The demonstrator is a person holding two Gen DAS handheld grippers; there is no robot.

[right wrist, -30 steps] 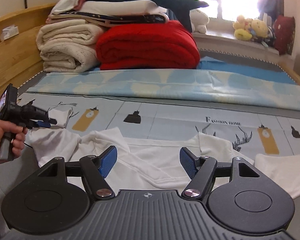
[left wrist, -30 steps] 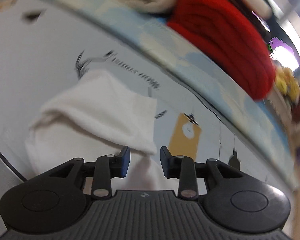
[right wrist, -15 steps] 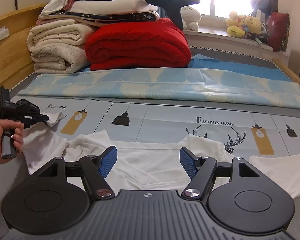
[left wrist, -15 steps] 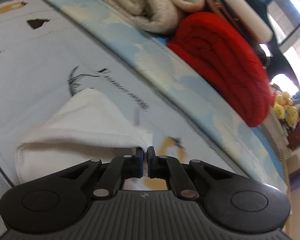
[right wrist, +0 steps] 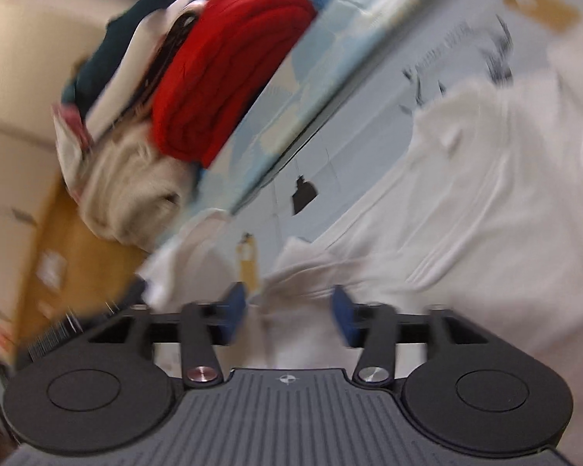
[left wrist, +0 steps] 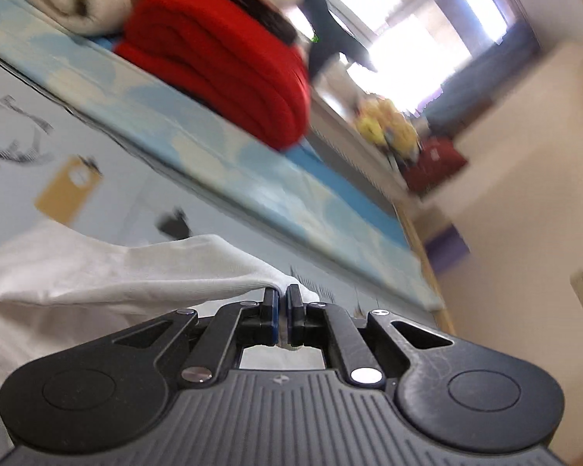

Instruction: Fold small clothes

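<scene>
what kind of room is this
Most likely a bedroom. The white garment lies on a printed bed sheet, a folded red blanket and cream blankets are stacked at the far end, and soft toys sit by a bright window.

Your daylight comes from the tall bright window (left wrist: 416, 35), which blows out to white glare in the left wrist view. Both pictures smear with motion blur; the right wrist view is worse, and there the folded red knitted blanket (right wrist: 229, 66) and the white cotton garment (right wrist: 486, 194) lose their edges. Fisheye bending curves straight lines near the borders. Shadows are soft.
</scene>
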